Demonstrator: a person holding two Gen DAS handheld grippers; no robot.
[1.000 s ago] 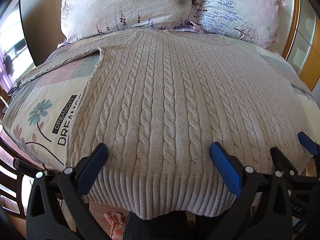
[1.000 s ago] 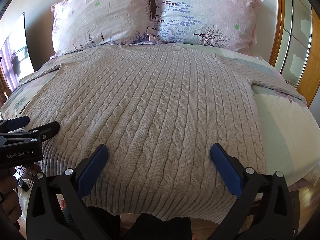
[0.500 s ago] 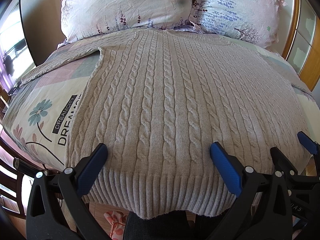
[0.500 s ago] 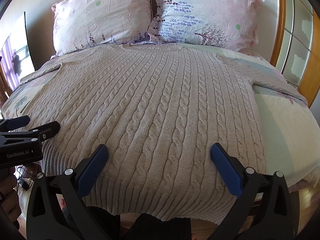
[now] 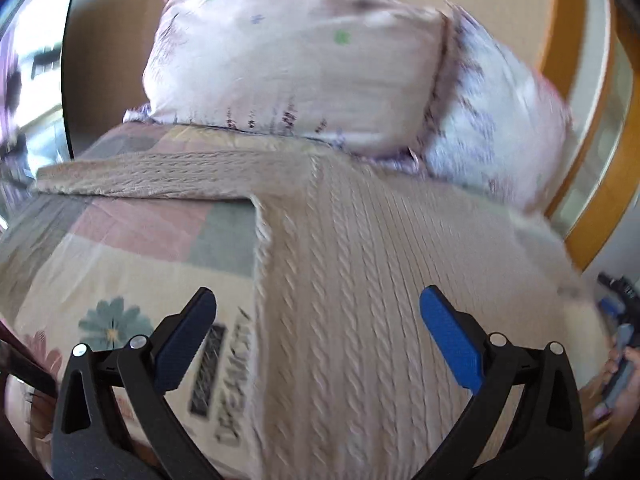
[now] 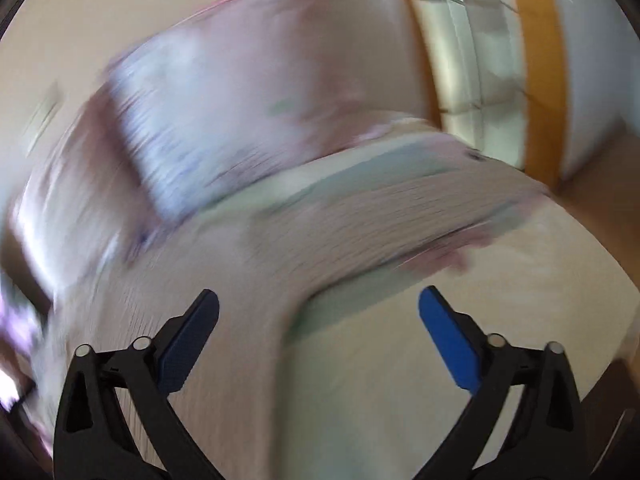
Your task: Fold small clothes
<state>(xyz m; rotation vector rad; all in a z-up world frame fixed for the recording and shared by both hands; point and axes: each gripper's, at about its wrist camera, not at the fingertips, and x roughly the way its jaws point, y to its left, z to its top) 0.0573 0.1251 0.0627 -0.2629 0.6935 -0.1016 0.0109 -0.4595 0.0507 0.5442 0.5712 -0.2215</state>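
While both views are smeared with motion blur, the layout can be read. A beige cable-knit sweater (image 5: 360, 280) lies flat on the bed cover (image 5: 120, 248), its body running from the near edge up toward the pillows. In the left wrist view its left sleeve (image 5: 160, 174) stretches out sideways across the cover, just below the pink floral pillow (image 5: 296, 68); a second, paler pillow (image 5: 492, 132) leans beside the first, with a wooden headboard frame (image 5: 592, 184) at the right edge.

The left gripper (image 5: 316, 340) hangs above the sweater's left side edge with its jaws spread wide — nothing between them. One blue pad (image 5: 188, 344) sits over the printed cover, where a teal flower (image 5: 112, 326) and dark lettering show; the other is over the knit. At the far right of this view a hand (image 5: 612, 392) grips a dark tool, too blurred to tell more.

The right gripper (image 6: 318, 344) is likewise wide open and empty. It hovers over the opposite side of the sweater (image 6: 240, 340) — there the right sleeve (image 6: 400, 224) reaches out across the cover (image 6: 500, 300). The knit's side edge runs between the two pads; the pillows beyond are only a pale smear.
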